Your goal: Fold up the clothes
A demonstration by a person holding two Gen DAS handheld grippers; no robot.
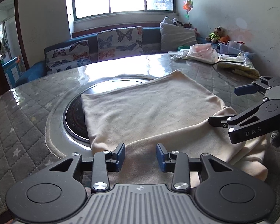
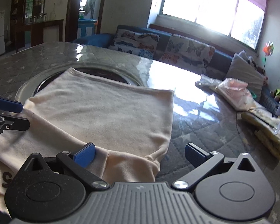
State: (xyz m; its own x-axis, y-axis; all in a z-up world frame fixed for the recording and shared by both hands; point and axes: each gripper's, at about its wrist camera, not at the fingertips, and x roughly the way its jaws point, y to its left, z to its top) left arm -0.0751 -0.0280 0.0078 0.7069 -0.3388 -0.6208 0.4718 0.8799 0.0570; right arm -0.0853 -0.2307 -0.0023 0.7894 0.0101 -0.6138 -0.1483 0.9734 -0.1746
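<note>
We've got the cream garment (image 1: 147, 108) lying on the table (image 1: 28, 112), partly over the round dark inset (image 1: 74, 115) near the middle. The far portion is flat, smooth, w/ squared-off edges, so it looks to us like at least one fold is already in. The near portion is still loose: there's a bunched, rumpled corner (image 2: 151, 160) on the right side, and a strip of fabric w/ dark lettering trailing toward the near edge in the right wrist view. So we'd judge it approx. partway: the near end still needs bringing over and flattening, and we can't tell how many more folds it takes.

Left gripper (image 1: 140, 157) sits low over the near edge of the cloth, angled down toward it. Its fingers stand apart w/ fabric visible between them, but the blue pads aren't pressing on it, so no grip as far as we can see.

Right gripper (image 2: 140, 154) is just beside it on the right, also angled down, over the bunched corner. Its fingers are spread wide; the left pad (image 2: 85, 155) lies on or just above the cloth, can't tell which, the other over bare table. Nothing clamped.

Both hands are near each other along the same near edge, poised as if for a pinch.

Bags and other clutter (image 1: 214, 56) sit well apart at the far right.
</note>
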